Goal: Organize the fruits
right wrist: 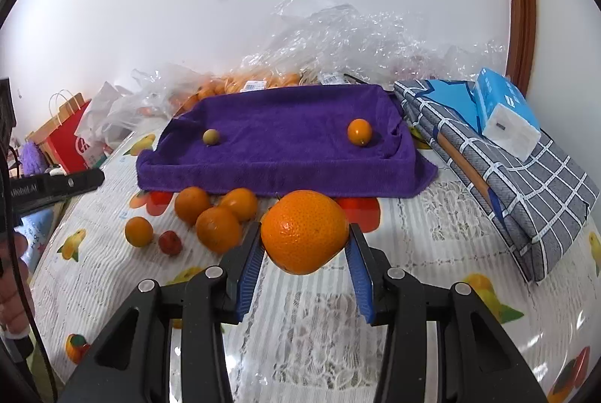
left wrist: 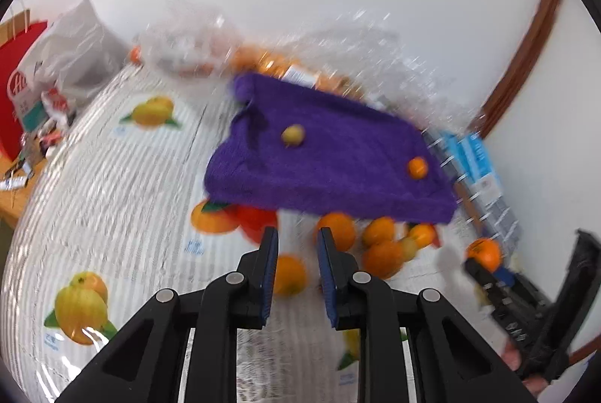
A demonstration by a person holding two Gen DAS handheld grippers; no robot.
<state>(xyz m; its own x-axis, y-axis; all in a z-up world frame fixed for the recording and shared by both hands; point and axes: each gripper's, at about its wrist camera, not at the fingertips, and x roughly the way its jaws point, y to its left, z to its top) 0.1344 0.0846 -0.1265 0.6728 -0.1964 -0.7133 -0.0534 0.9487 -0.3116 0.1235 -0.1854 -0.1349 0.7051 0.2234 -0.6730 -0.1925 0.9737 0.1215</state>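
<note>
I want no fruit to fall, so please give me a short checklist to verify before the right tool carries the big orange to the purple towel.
1. Right tool shut on the big orange: ok.
2. Orange seated deep between the pads: cannot tell.
3. Free space on the purple towel between the greenish fruit and the small orange fruit: ok.
4. Left tool open, holding nothing: ok.
5. Left tool away from the path: cannot tell; its view is blurred.
</note>
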